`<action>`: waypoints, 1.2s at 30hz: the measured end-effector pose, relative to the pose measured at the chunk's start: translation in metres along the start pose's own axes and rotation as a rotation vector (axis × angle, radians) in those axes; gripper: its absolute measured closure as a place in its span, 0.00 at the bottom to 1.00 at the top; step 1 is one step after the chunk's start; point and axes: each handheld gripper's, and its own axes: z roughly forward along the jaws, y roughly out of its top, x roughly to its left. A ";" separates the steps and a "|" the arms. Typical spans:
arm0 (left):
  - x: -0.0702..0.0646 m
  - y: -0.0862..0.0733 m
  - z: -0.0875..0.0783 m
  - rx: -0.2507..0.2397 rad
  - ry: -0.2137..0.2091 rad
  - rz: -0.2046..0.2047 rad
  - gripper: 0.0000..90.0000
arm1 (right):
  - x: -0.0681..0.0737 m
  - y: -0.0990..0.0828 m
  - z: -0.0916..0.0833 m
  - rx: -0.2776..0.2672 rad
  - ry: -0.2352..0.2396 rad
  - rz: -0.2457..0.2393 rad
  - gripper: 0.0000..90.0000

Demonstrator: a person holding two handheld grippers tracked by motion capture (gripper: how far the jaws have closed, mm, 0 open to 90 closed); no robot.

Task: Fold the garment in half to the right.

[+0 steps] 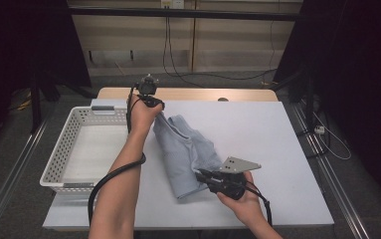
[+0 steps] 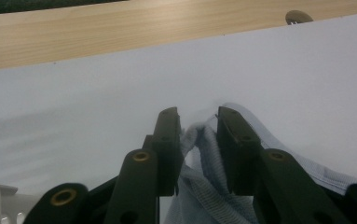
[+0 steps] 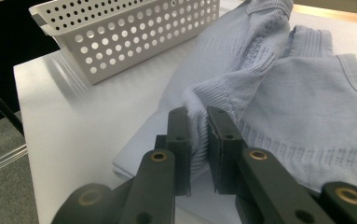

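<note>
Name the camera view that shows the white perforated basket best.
The high view: the whole basket sits at the table's left edge, beside the blue garment, with its rim and inside visible. The right gripper view catches just one perforated side wall and rim behind the garment. The left gripper view gives a blurred white sliver at its bottom left corner.

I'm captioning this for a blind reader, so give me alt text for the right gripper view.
Two black jaws of the right gripper pinch a raised fold of a light blue ribbed garment lying on a white table. A white perforated basket stands behind it at upper left.
</note>
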 end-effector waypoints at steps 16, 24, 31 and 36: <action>-0.007 0.001 0.003 -0.015 -0.029 0.031 0.66 | -0.001 -0.004 -0.001 0.021 -0.008 0.001 0.90; -0.007 0.003 -0.002 -0.032 -0.038 0.039 0.57 | -0.003 -0.004 -0.004 0.021 -0.017 0.007 0.90; -0.004 0.000 -0.005 -0.030 -0.045 0.035 0.48 | -0.004 -0.005 -0.007 0.024 -0.021 0.003 0.91; 0.000 -0.004 -0.007 -0.024 -0.050 0.036 0.43 | -0.007 -0.006 -0.009 0.030 -0.031 0.000 0.91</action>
